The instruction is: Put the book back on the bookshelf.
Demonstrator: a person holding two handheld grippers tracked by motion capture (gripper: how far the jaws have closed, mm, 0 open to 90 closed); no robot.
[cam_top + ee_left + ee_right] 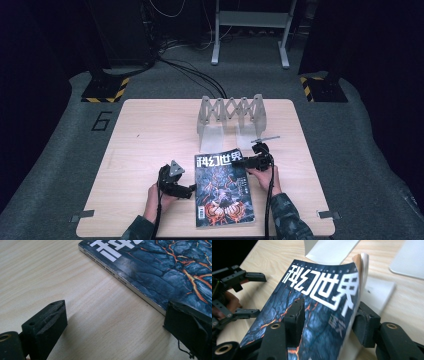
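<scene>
While the magazine (pixel 223 189) lies on the wooden bench (pixel 145 150) near the person's edge, its top right corner is curled up off the surface, and that's where the right gripper (pixel 327 322) is. One jaw sits on the cover, the other is behind the lifted pages, so the corner is between them, but I can't tell if the pads are really pressing, since the page edge hides the contact. No earlier shot to compare. The left gripper (pixel 115 325) sits just beside the magazine's left edge with jaws spread wide and bare bench between them; its right jaw overlaps the cover's edge in its own view, touching or not, hard to say. Both jaws are cut off at the bottom. Farther back stands a grey folding rack (pixel 231 116).
</scene>
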